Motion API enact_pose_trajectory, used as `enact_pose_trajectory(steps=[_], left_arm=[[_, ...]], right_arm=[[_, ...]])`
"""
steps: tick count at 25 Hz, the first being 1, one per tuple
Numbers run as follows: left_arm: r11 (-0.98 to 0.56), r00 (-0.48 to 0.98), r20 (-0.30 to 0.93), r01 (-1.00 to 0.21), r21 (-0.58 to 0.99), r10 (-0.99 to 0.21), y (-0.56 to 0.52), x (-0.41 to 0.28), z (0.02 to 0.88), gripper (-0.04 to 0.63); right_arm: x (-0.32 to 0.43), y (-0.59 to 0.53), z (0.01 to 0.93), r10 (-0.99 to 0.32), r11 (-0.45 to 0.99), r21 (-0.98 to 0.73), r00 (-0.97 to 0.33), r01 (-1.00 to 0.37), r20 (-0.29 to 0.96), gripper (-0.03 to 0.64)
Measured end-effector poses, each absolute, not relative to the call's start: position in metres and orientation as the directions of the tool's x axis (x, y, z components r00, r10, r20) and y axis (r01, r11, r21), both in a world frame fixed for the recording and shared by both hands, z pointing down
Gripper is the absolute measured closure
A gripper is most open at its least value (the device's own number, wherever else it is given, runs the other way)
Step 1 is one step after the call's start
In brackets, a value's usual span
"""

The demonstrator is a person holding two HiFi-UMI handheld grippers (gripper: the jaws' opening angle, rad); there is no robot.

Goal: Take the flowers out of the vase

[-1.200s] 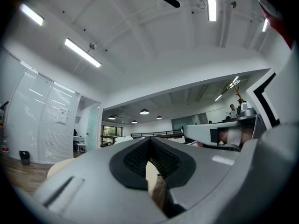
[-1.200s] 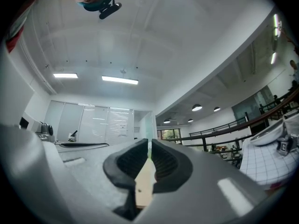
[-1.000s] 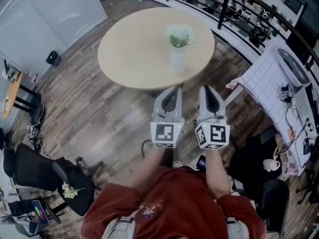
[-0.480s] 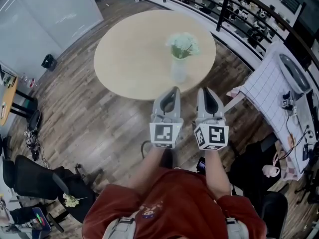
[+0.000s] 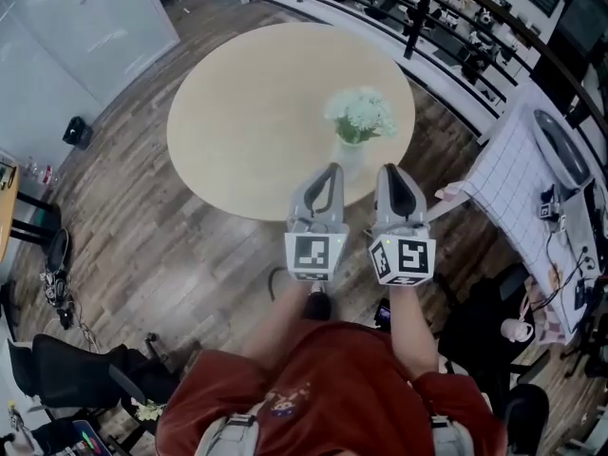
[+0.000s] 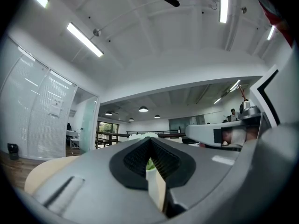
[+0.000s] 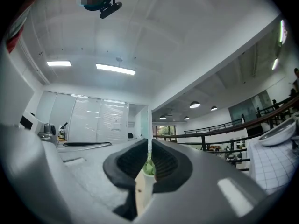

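A bunch of white flowers (image 5: pixel 361 114) with green stems stands in a pale vase (image 5: pixel 349 156) near the right front edge of a round beige table (image 5: pixel 247 112). My left gripper (image 5: pixel 332 170) and right gripper (image 5: pixel 390 169) are side by side, both shut and holding nothing, their tips just short of the vase on either side. In the left gripper view the green stems (image 6: pixel 150 164) and vase show through the hollow behind the closed tips of the left gripper (image 6: pixel 150 139). The right gripper view shows the vase (image 7: pixel 145 186) the same way, behind the right gripper (image 7: pixel 150 140).
A white checked table (image 5: pixel 518 174) with a metal bowl (image 5: pixel 560 126) stands to the right. A dark railing (image 5: pixel 446 17) runs behind the round table. Black chairs (image 5: pixel 76 373) stand at the lower left on the wood floor. A glass wall is at the upper left.
Both grippers have moved forward together toward the round table. In the head view the vase and flowers now sit right at their tips, where before a strip of floor lay between.
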State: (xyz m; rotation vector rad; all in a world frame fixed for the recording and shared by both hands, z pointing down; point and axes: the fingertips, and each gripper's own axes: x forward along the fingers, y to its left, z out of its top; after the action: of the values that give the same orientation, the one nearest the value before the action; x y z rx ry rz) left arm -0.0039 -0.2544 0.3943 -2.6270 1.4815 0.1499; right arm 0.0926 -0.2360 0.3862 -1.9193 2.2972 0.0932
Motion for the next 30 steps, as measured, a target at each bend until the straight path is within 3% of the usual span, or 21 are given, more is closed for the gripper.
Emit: enact_pose_trajectory(steps=[15,30], left_arm=[[-0.539,0.539,-0.160,-0.841,-0.047,-0.827,-0.328,-0.010,0.389,0.592],[-0.490,0.494,-0.133,-0.870,-0.064,-0.859,-0.341,0.012,0.395,0.592]], right_arm=[[0.087,-0.306,0.379,-0.977,0.150,-0.015,-0.145,-0.989,-0.157,0.589],[0.103,-0.315,0.393,-0.957,0.250,-0.049,-0.239,-0.967,-0.166,0.573]])
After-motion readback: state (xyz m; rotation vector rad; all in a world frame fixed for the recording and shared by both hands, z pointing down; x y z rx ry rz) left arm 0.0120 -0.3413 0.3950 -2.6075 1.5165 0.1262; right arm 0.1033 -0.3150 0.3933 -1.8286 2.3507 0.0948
